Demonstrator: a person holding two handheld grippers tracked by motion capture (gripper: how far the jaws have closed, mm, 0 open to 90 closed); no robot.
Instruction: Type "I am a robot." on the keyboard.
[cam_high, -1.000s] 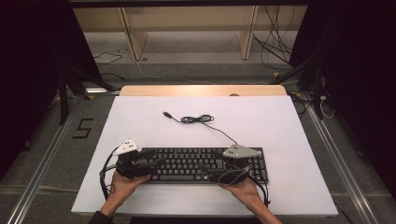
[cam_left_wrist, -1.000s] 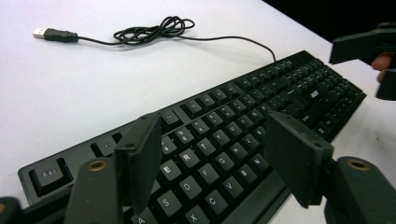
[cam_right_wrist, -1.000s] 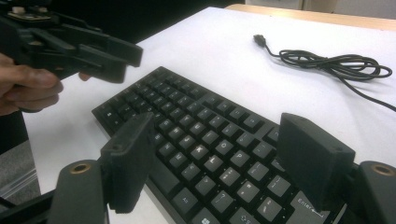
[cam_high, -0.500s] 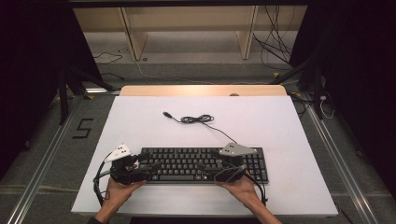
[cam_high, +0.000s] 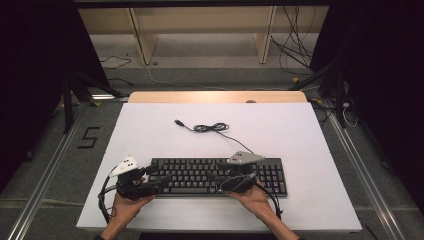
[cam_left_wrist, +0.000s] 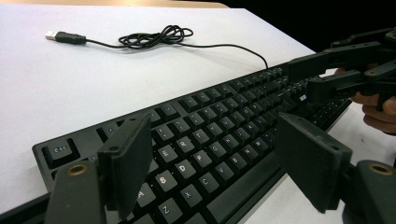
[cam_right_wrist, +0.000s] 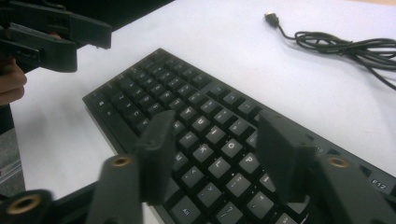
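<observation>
A black keyboard (cam_high: 210, 175) (cam_left_wrist: 224, 126) (cam_right_wrist: 196, 107) lies flat near the front of the white table (cam_high: 300, 130). Its cable (cam_high: 212, 128) (cam_left_wrist: 154, 37) (cam_right_wrist: 345, 46) is coiled behind it and ends in a loose USB plug (cam_high: 177, 122). My left gripper (cam_high: 157, 179) (cam_left_wrist: 215, 163) hovers over the keyboard's left end, its jaws wide and just opened further. My right gripper (cam_high: 221, 180) (cam_right_wrist: 219, 154) is over the middle keys. Its jaws have just been closing and stand apart, with keys below them and nothing gripped.
A wooden strip (cam_high: 215, 96) borders the table's far edge, with a shelf frame (cam_high: 200, 30) and floor cables beyond. Metal rails (cam_high: 50, 165) run along both sides. Bare table surface lies behind and to the right of the keyboard.
My left gripper has shifted slightly left and toward the table's front. The right hand, keyboard and cable lie as before.
</observation>
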